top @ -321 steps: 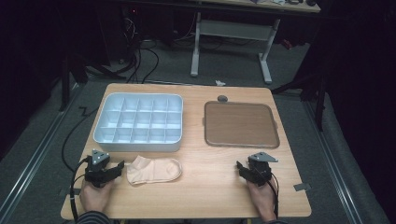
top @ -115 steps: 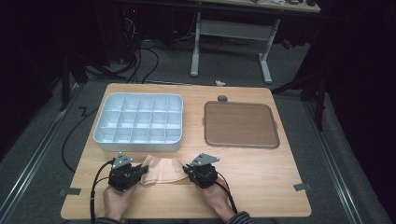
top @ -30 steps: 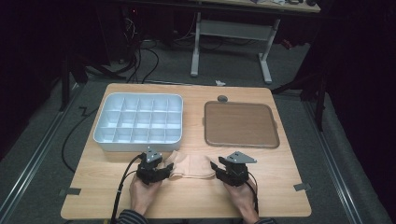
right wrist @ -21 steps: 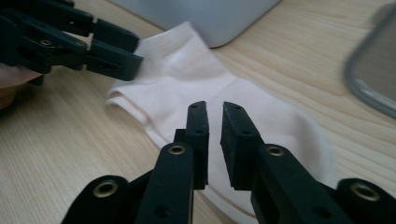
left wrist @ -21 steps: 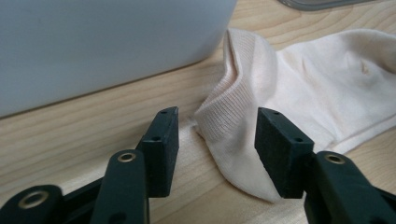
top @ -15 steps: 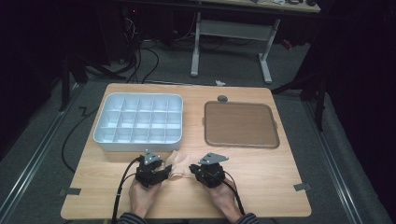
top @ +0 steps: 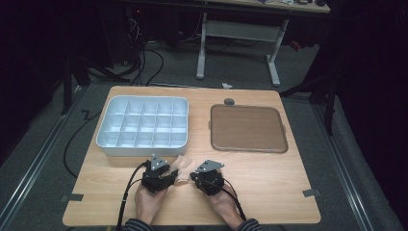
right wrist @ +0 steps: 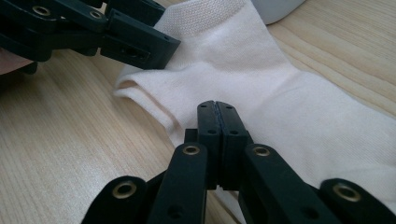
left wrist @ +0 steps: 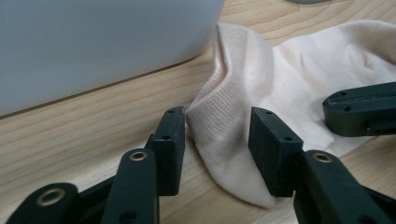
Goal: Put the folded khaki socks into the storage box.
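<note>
Sock [top: 184, 166] near table's [top: 269, 192] near edge; left gripper [left wrist: 217, 140] jaws closing around cuff, not pressing; right gripper [right wrist: 218, 122] clenched, jaws together.

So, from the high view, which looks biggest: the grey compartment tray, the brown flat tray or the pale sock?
1. Grey compartment tray and brown flat tray: near alike.
2. Pale sock, partly hidden by grippers.

The left gripper [left wrist: 217, 140] reaches along the wooden tabletop [left wrist: 93, 126], its jaws standing apart around a raised fold of the cream sock [left wrist: 280, 79]. They have just been closing, the left pad touching the fabric. The grey tray [left wrist: 102, 42] lies just beyond, its wall touching the sock. The right gripper's jaw tip [left wrist: 359, 108] rests on the sock.
</note>
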Tool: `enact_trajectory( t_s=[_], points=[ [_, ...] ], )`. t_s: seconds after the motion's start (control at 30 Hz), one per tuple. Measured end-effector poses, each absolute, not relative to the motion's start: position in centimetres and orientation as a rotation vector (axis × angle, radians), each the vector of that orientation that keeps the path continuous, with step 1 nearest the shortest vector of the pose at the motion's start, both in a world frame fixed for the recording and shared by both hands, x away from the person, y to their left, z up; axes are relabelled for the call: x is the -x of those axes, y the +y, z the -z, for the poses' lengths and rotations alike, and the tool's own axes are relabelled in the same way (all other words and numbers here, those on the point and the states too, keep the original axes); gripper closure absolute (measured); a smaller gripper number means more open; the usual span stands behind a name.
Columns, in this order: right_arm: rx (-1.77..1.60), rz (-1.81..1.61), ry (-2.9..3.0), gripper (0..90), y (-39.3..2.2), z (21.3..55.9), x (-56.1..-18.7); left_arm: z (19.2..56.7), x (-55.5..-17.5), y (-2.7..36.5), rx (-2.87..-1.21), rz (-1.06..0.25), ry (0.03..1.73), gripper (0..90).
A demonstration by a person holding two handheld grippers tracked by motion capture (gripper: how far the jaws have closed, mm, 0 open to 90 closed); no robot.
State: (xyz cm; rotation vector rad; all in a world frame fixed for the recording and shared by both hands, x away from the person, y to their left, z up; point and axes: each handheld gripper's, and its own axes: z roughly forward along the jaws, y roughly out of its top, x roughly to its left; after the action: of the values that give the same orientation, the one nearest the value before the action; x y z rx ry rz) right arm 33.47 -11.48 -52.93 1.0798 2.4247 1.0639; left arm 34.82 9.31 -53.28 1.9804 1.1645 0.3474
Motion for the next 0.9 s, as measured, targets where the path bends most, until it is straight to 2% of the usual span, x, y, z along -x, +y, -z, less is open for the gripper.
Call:
enact_trajectory(
  t_s=[0.17, 0.3, 0.9],
  points=[
    [-1.08, -1.063, 2.422, 89.9, -11.4, 52.9, -33.4, 53.3, -34.9, 9.0, -1.986, -0.349, 1.149, 73.1],
    [-1.078, -1.068, 2.417, 89.9, -11.4, 53.0, -33.4, 53.4, -35.0, 9.0, -1.975, -0.318, 1.149, 78.5],
    [-1.089, -1.072, 2.433, 89.9, -11.2, 52.9, -33.6, 50.7, -34.3, 10.2, -1.897, -0.224, 1.05, 80.2]
  ],
)
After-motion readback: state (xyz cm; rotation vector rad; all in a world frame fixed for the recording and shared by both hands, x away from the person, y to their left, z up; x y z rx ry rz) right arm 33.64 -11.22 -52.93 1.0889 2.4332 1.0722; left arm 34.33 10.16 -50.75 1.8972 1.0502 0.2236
